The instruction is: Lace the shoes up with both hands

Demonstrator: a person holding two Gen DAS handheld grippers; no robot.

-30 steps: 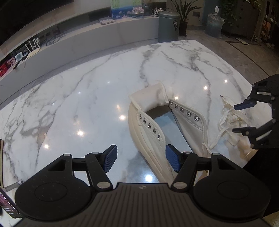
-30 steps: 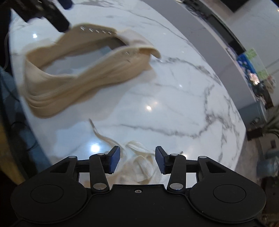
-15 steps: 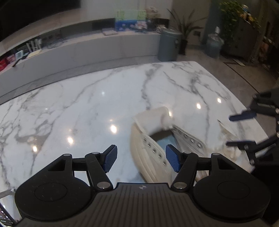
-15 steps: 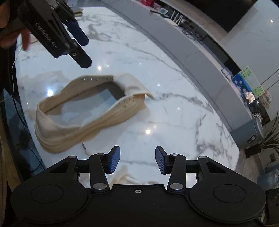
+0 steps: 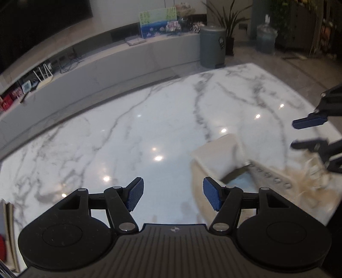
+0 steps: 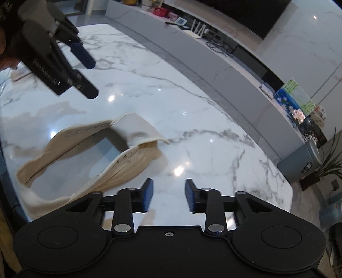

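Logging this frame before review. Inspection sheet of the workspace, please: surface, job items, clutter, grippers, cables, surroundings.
Surface: white marble table, glossy, with lamp reflections.
Job's things: cream shoe lying unlaced, eyelets empty, tongue folded out; loose shoelace bunched on the table beside it, blurred.
Clutter: nothing seen on the table beyond the job's things.
Grippers: left gripper open, nothing between the pads; right gripper has just been closing, a gap remains, nothing between its pads, above the lace.
Cables: tangle of wires on the grey counter by a white router.
Surroundings: grey bin, potted plant, picture card.
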